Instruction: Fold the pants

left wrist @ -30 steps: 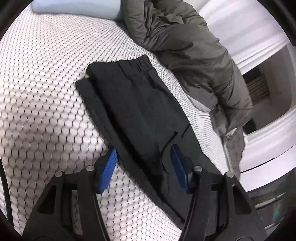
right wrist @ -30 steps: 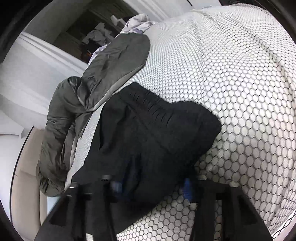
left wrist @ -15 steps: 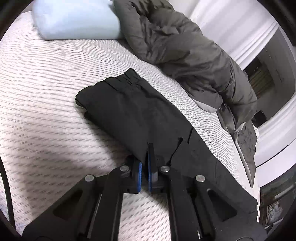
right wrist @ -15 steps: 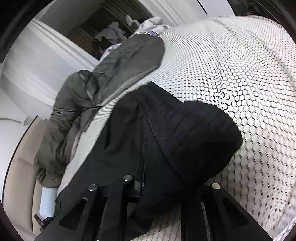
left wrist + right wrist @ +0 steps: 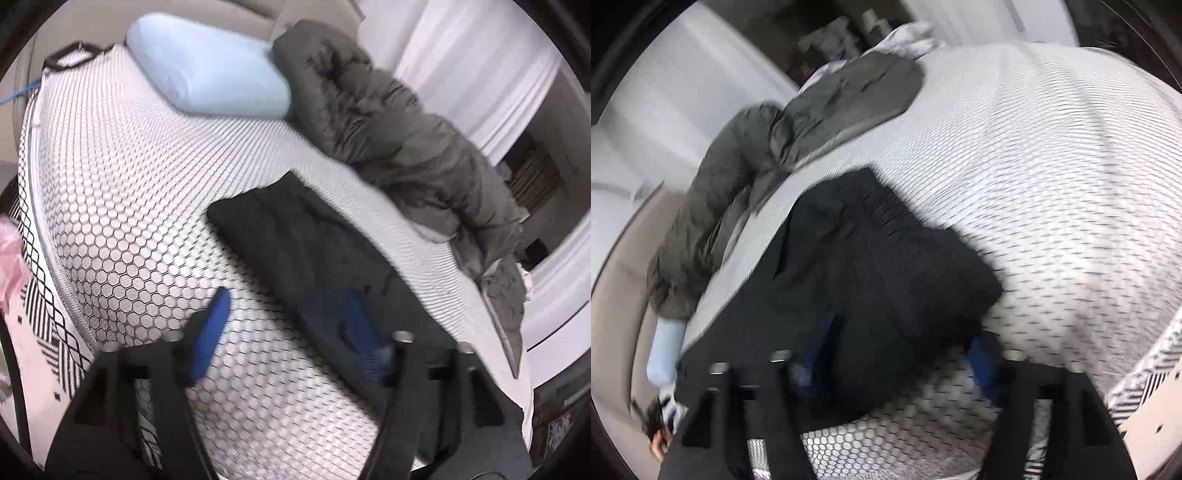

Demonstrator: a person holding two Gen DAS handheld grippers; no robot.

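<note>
Here the black pants (image 5: 306, 251) lie folded on the honeycomb-patterned bed (image 5: 122, 221), beside a grey jacket (image 5: 399, 140) and a pale blue pillow (image 5: 214, 74). The left gripper (image 5: 288, 332) has its jaws opening wide, nothing pinched. The right gripper (image 5: 905, 354) likewise spreads its jaws over the pants' edge, pads apart from the cloth.

Both views are strongly bent by the fisheye lens, with black vignette corners. Light is soft, even and indoor, without glare. Motion blur smears the white honeycomb-patterned mattress cover (image 5: 1052, 177) and the black fabric pants (image 5: 314, 251); a dim shadow lies beneath the blurred blue pads (image 5: 212, 328).
</note>
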